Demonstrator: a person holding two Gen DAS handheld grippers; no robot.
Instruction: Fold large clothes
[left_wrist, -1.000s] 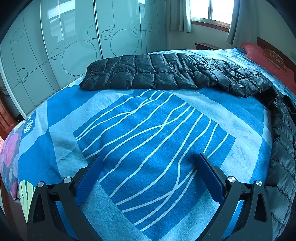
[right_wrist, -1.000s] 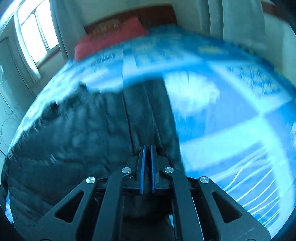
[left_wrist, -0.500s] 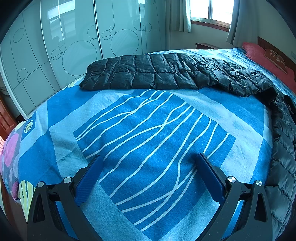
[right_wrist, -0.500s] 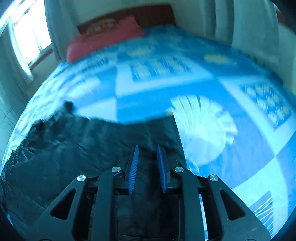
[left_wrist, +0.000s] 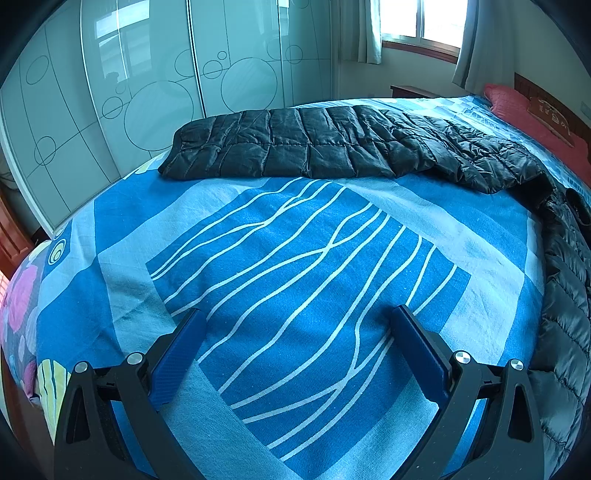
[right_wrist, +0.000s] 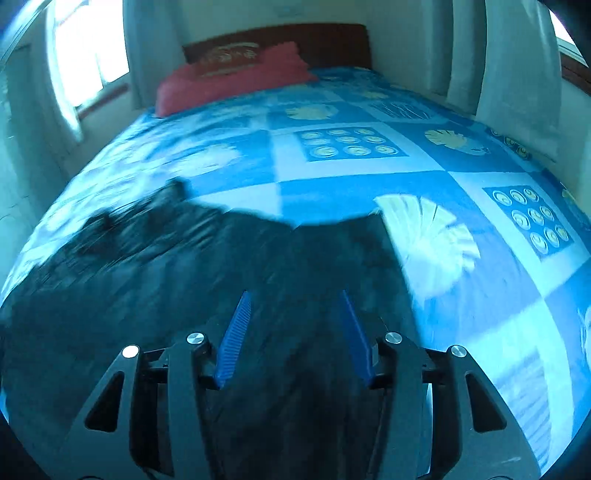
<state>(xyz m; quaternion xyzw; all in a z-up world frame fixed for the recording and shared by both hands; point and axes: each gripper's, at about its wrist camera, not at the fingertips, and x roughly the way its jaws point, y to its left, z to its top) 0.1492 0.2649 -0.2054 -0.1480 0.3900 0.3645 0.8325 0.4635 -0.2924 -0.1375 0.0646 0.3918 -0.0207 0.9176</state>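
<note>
A large black quilted down jacket (left_wrist: 332, 147) lies spread across the far side of the bed, and part of it runs down the right edge. My left gripper (left_wrist: 295, 317) hangs wide open over bare blue bedspread, well short of the jacket, with nothing between its fingers. In the right wrist view the same jacket (right_wrist: 184, 266) lies blurred under and ahead of my right gripper (right_wrist: 295, 302). Its jaws are opening, and the blue pads stand apart above the dark fabric without pressing on it.
The bed carries a blue patterned bedspread (left_wrist: 295, 266). A red pillow (right_wrist: 232, 79) lies against the wooden headboard (right_wrist: 325, 40). Glass wardrobe doors (left_wrist: 147, 85) stand beyond the bed's far edge, and curtained windows (left_wrist: 421, 22) are behind.
My right gripper went from shut on the jacket to open, letting the fabric go, and its view swung across the bed toward the headboard. The left gripper kept still.
</note>
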